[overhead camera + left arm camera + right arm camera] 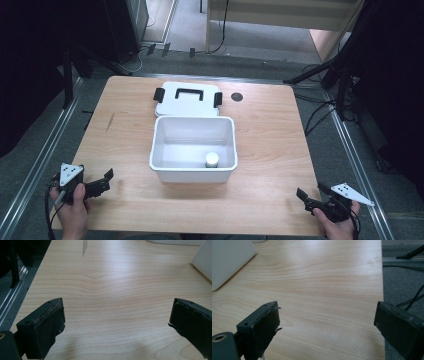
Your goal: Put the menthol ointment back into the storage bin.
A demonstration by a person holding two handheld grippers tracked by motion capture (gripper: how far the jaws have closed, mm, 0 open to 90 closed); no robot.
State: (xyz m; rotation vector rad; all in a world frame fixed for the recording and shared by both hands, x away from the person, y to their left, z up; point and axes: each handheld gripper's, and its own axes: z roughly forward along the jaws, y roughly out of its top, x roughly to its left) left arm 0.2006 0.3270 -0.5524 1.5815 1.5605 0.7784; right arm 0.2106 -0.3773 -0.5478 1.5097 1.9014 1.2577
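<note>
Sitting between the spread, empty left gripper [102,181] and right gripper [311,198], white bin [193,148], well apart

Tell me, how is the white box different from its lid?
The white box is deep and open on top, with a small jar inside; the lid lies flat behind it. The lid has a black handle and black clips; the box is plain white. Both are white and rectangular.
</note>
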